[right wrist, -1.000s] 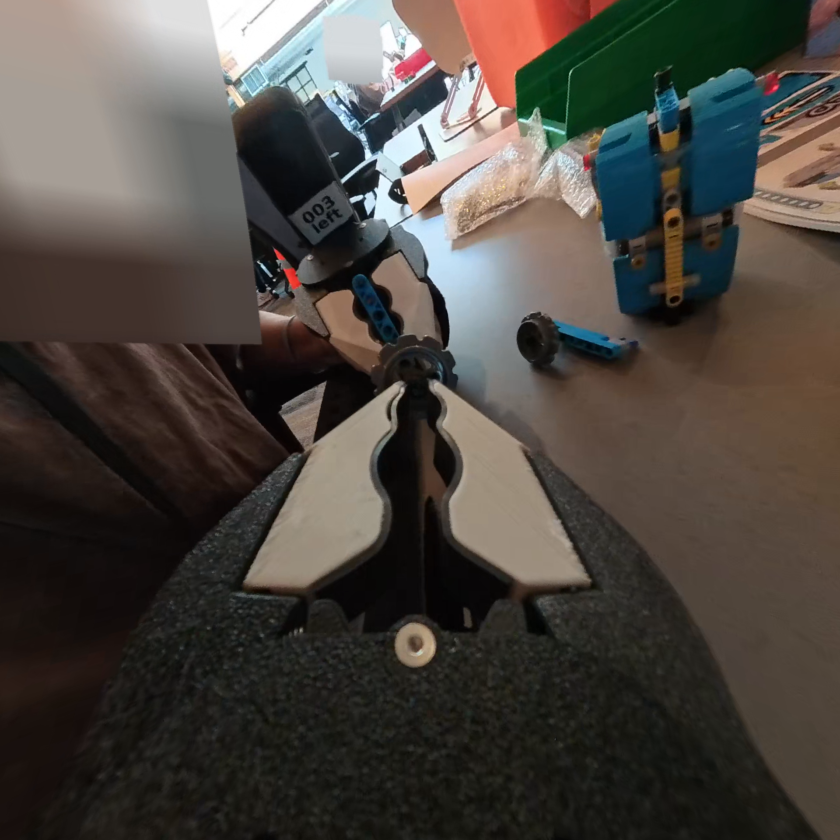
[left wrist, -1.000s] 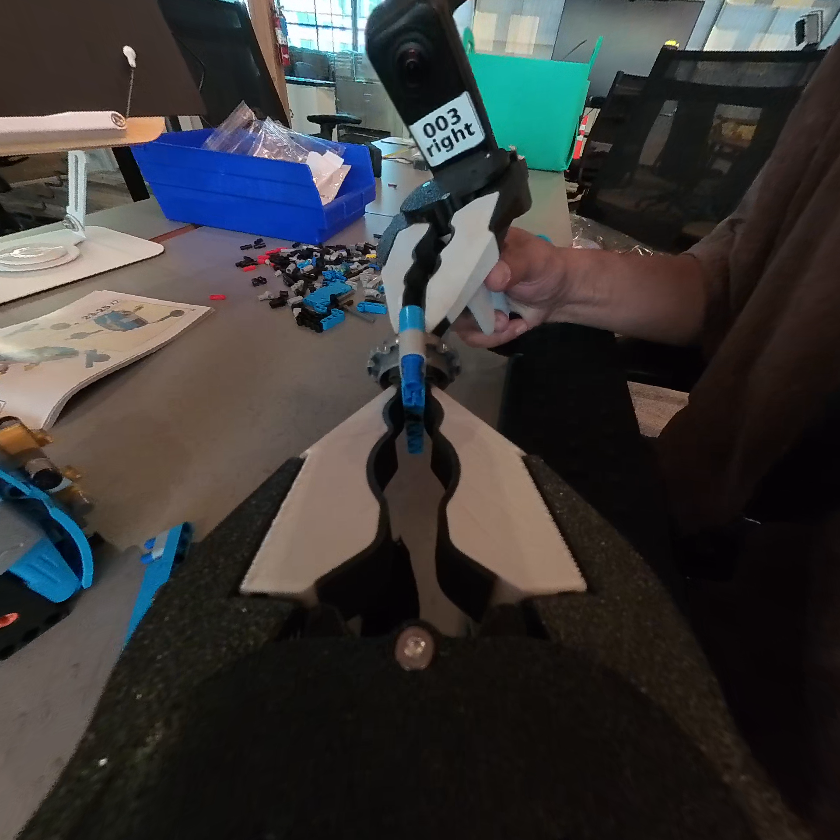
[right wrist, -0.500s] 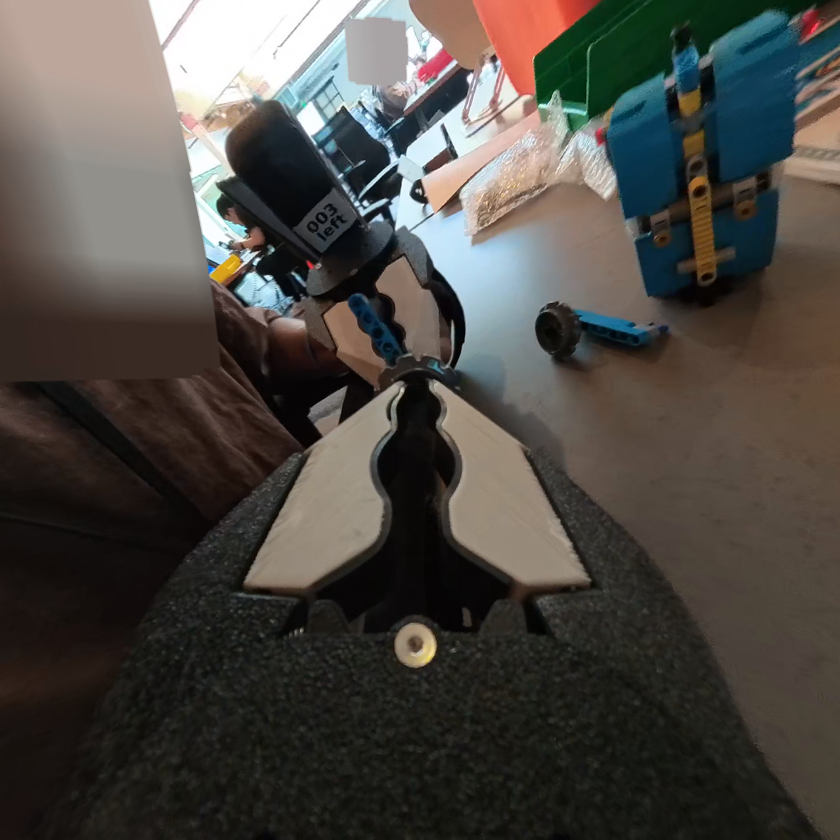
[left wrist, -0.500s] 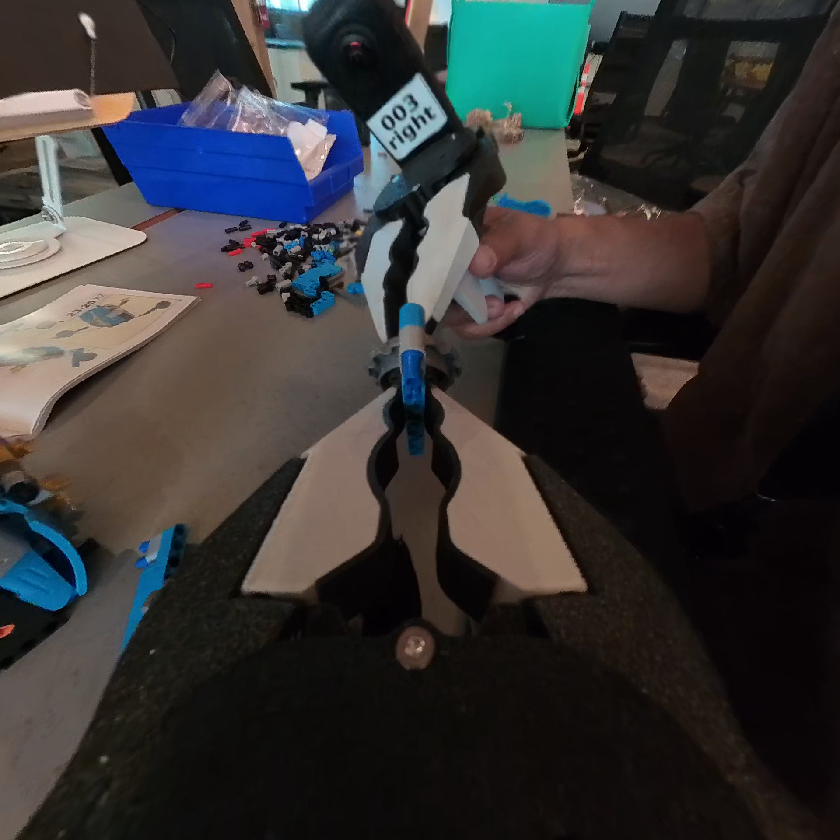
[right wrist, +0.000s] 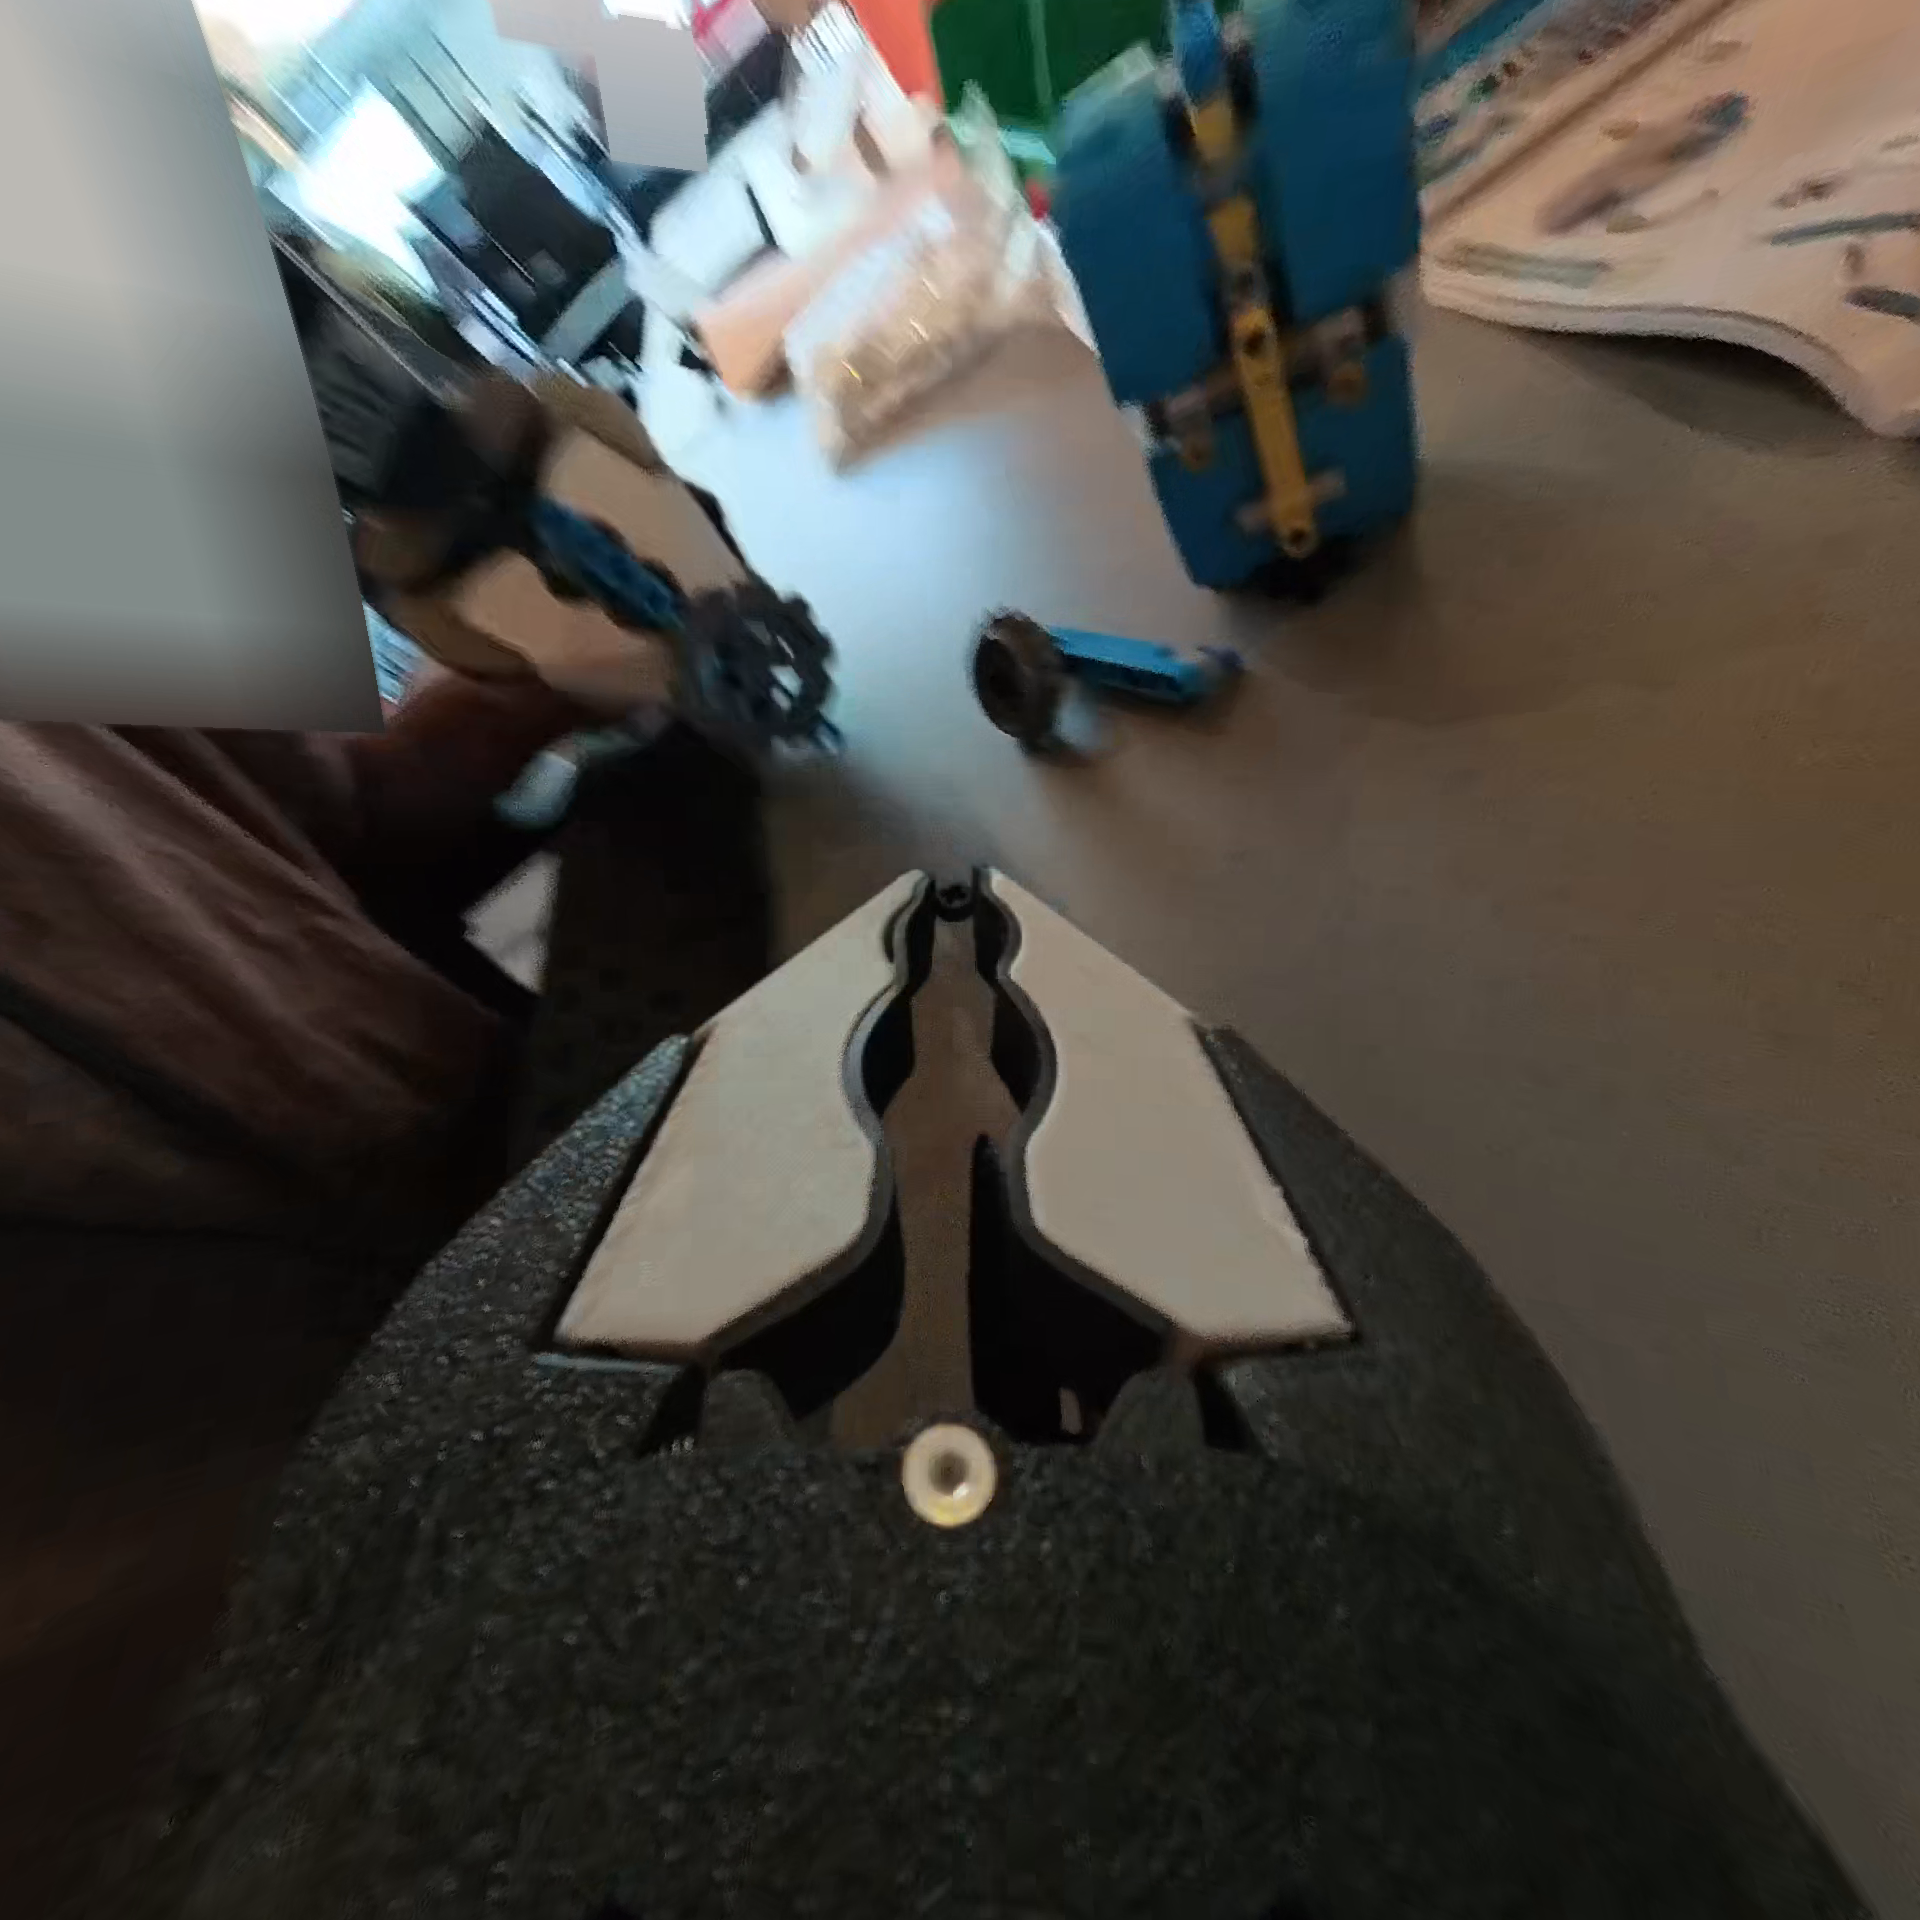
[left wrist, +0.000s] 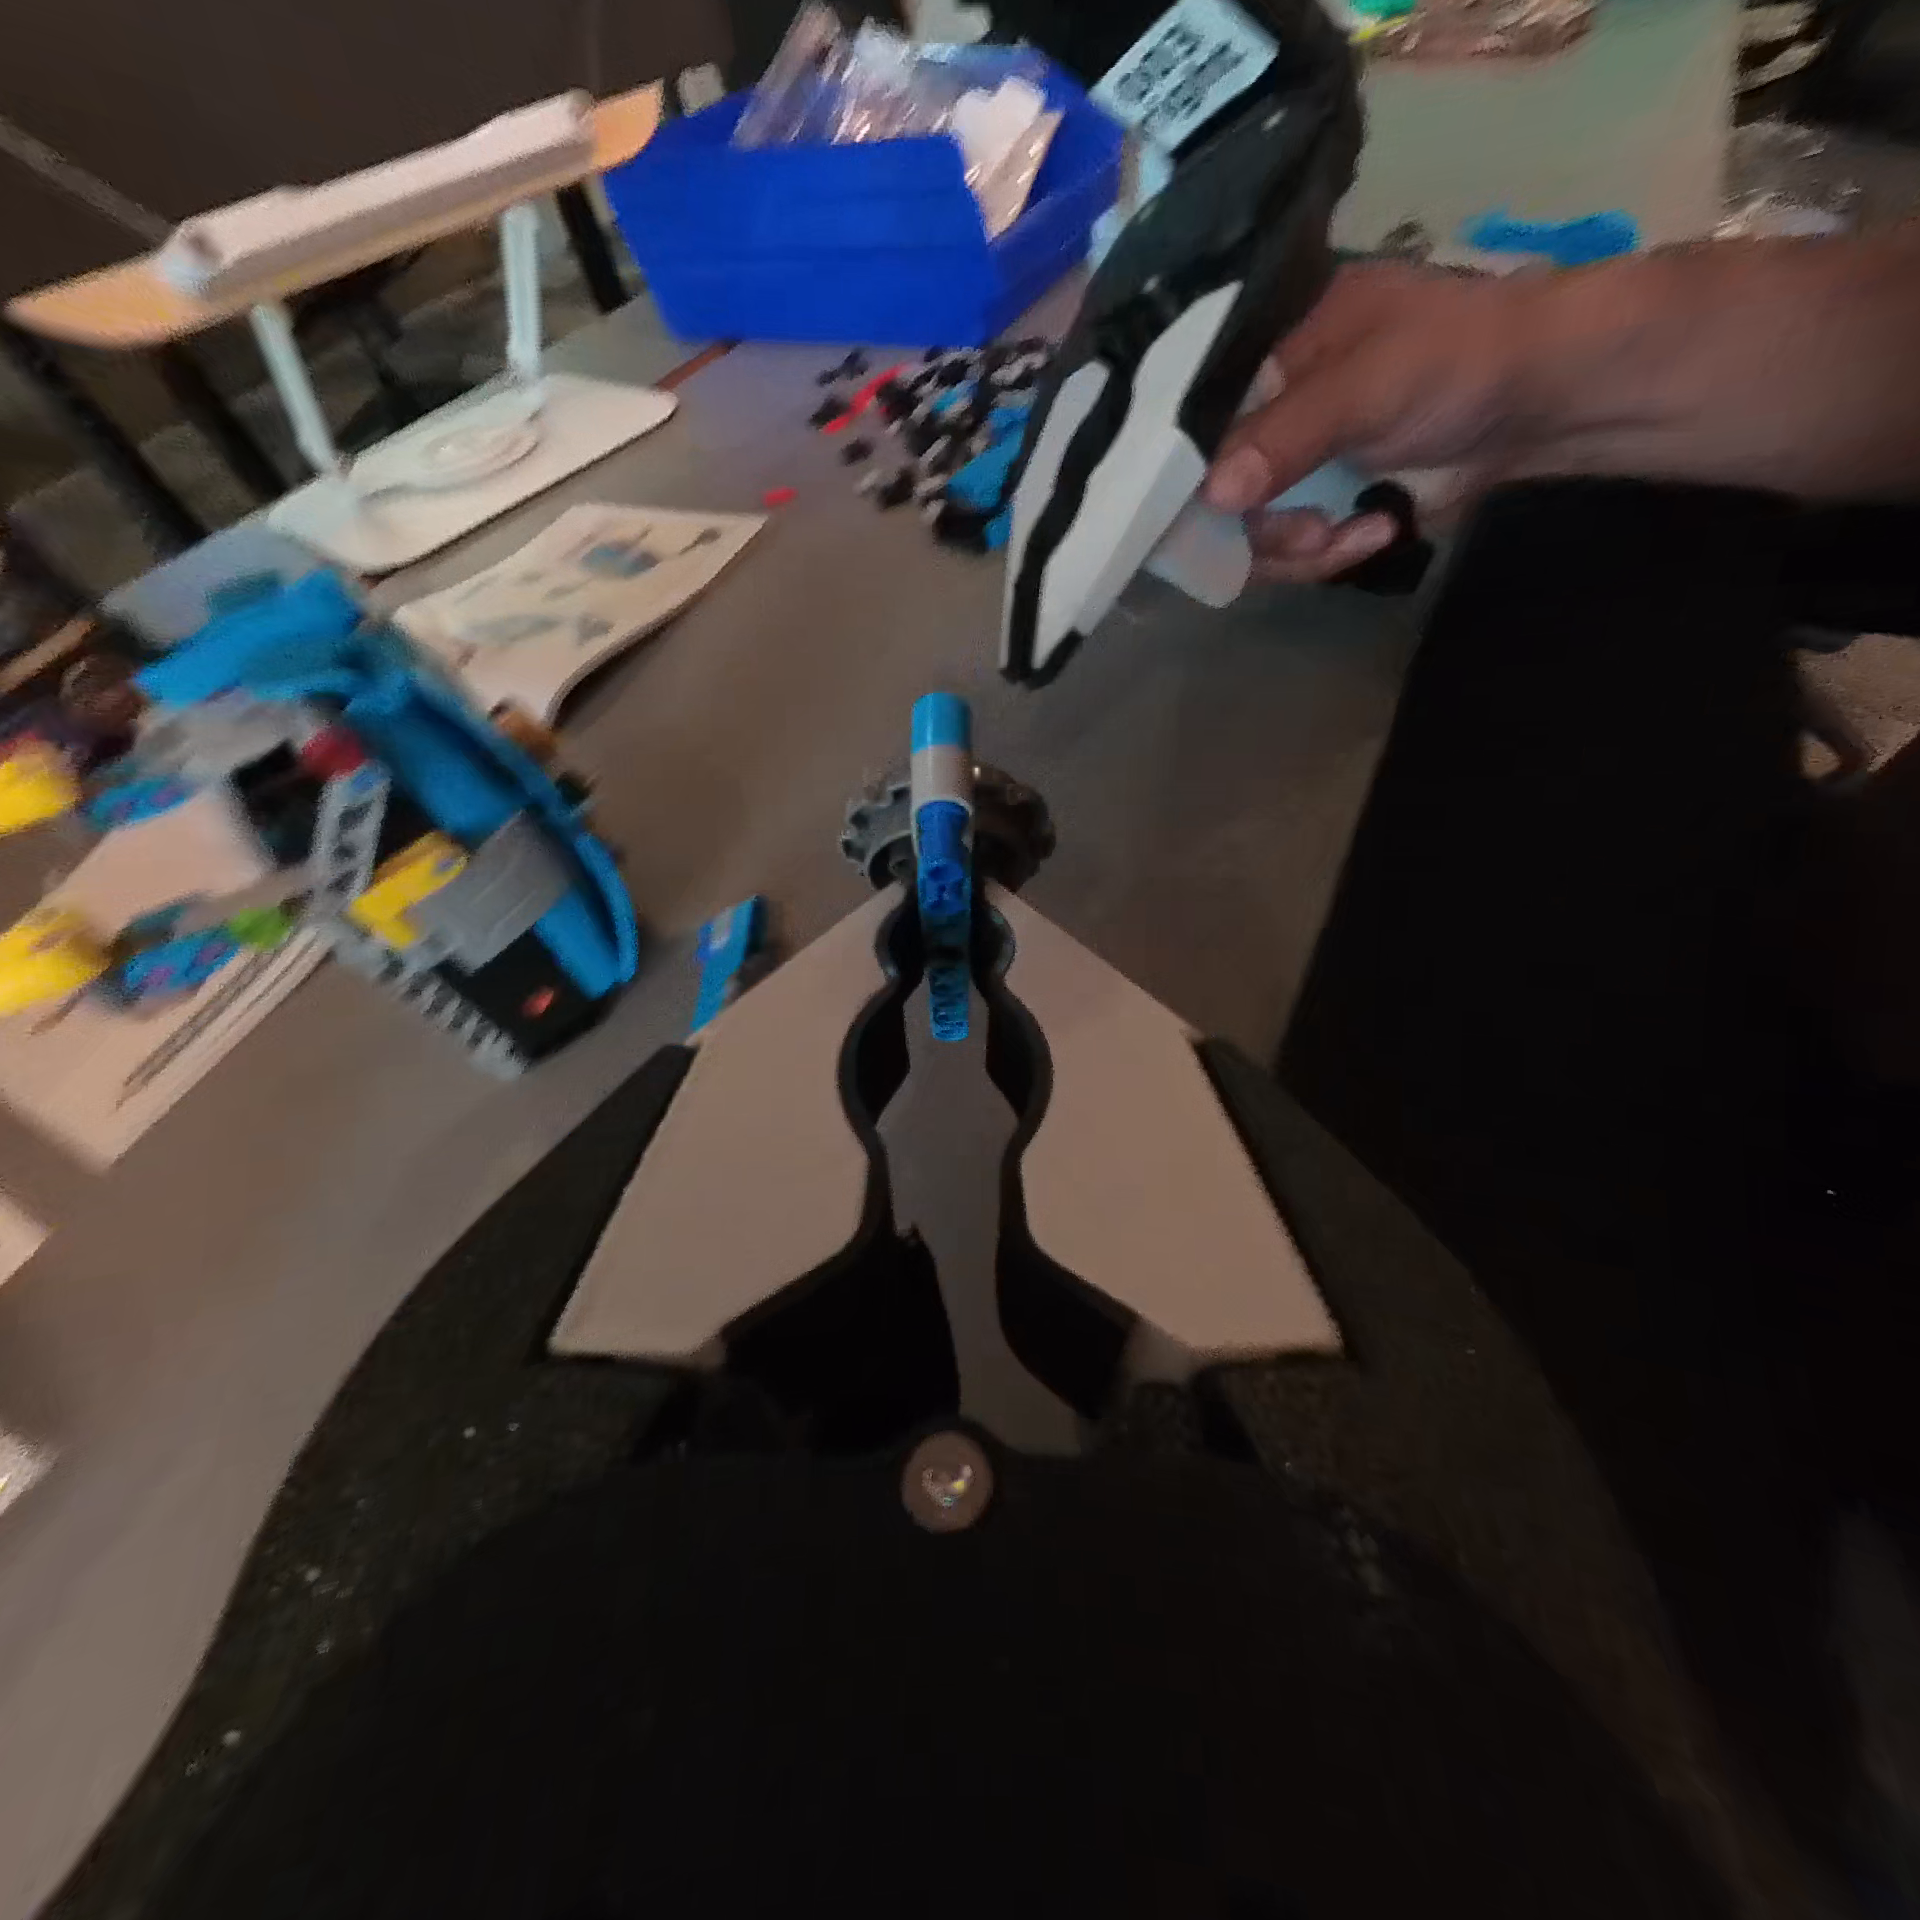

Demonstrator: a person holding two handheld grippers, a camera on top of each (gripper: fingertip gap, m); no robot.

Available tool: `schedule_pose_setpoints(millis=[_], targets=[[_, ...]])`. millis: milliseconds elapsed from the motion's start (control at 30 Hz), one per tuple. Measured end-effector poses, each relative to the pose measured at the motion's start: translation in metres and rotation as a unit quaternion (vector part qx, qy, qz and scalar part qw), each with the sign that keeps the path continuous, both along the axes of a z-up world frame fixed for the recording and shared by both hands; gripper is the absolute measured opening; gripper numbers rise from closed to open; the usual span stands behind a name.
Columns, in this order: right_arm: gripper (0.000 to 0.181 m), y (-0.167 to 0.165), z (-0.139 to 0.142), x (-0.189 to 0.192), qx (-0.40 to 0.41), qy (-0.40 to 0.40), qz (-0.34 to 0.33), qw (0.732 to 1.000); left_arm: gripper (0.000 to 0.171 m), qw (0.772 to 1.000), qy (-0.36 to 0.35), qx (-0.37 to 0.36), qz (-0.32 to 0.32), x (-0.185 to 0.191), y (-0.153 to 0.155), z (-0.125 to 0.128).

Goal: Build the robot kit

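My left claw [left wrist: 940, 914] stayed clamped on the blue beam [left wrist: 942, 883] with its gear [left wrist: 868, 821]; my right claw [right wrist: 956, 891] pinched a small black pin [right wrist: 953, 900]

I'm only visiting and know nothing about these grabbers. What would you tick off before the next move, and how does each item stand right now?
1. Left gripper shut on the blue beam: ok.
2. Gear sits on the beam beyond the fingertips: ok.
3. Right gripper is shut; whether a small dark bit sits between its tips: cannot tell.
4. Grippers apart, not touching: ok.
5. Both views sharp: not ok, blurred.
6. Wheel piece on the table lies apart from the blue model: ok.
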State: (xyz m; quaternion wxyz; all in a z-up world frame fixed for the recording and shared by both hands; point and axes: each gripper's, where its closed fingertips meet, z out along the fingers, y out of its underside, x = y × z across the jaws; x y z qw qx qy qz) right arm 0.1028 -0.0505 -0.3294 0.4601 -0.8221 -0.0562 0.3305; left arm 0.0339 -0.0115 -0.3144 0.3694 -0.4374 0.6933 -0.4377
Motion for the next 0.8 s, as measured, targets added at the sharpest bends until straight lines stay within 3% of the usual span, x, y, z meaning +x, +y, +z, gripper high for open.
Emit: schedule_pose_setpoints(millis=[167, 300, 533, 800], targets=[[0.007, 0.028, -0.049, 0.004, -0.097, -0.193, 0.035, 0.976, 0.006, 0.997, 0.038, -0.057, 0.046, -0.008, 0.043, -0.011], [0.007, 0.038, -0.062, 0.003, -0.129, -0.26, 0.095, 0.952, 0.006, 0.992, 0.033, -0.109, 0.044, -0.008, 0.052, -0.012], [0.008, 0.031, -0.063, 0.004, -0.138, -0.292, 0.156, 0.933, 0.006, 0.981, 0.026, -0.19, 0.027, -0.01, 0.058, -0.004], [0.008, 0.031, -0.063, 0.005, -0.123, -0.236, 0.159, 0.951, 0.007, 0.977, 0.035, -0.206, 0.034, -0.008, 0.061, -0.006]])
